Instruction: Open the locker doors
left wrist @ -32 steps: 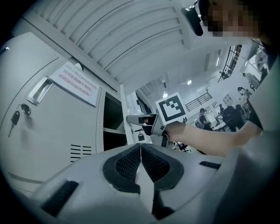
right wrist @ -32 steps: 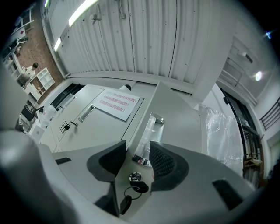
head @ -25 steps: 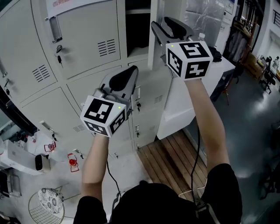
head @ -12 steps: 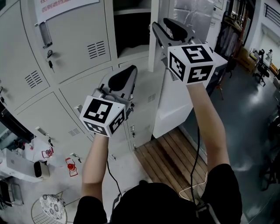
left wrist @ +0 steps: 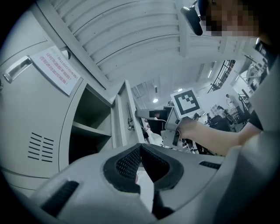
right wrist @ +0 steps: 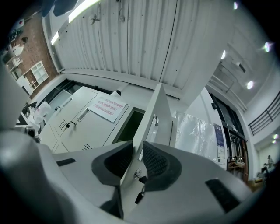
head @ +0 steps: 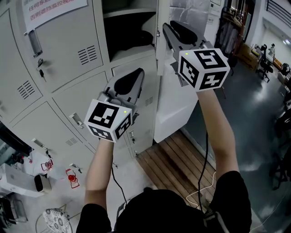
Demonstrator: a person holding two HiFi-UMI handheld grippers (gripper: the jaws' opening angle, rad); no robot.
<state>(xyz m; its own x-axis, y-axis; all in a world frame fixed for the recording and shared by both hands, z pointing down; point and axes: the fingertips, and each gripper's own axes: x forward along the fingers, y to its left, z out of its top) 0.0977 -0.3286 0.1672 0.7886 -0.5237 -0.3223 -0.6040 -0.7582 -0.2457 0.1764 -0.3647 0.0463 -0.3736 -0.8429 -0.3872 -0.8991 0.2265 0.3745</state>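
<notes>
Grey lockers [head: 68, 95] fill the wall ahead, with a strip of wooden floor boards [head: 177, 164] at their foot and a printed notice [head: 50, 9] on an upper door. Most doors are closed, one with a key [head: 41, 73] hanging from its lock. In the top row one locker door [head: 161, 41] stands swung out, baring a dark open compartment [head: 129, 32] with a shelf inside.

The right tool [head: 179, 32] is raised to that door's free edge. Seen from the right gripper view, the right tool [right wrist: 136, 146] straddles the thin edge of the locker door [right wrist: 155, 109], and its jaws are closing on it. One pad lies against the panel, while the other seems just clear of it, near the lock, though the angle makes this hard to judge.

The left tool [head: 128, 82] hovers lower, in front of the closed doors. Its own view shows the left tool [left wrist: 140, 146] clenched, tips together and grasping nothing.
</notes>
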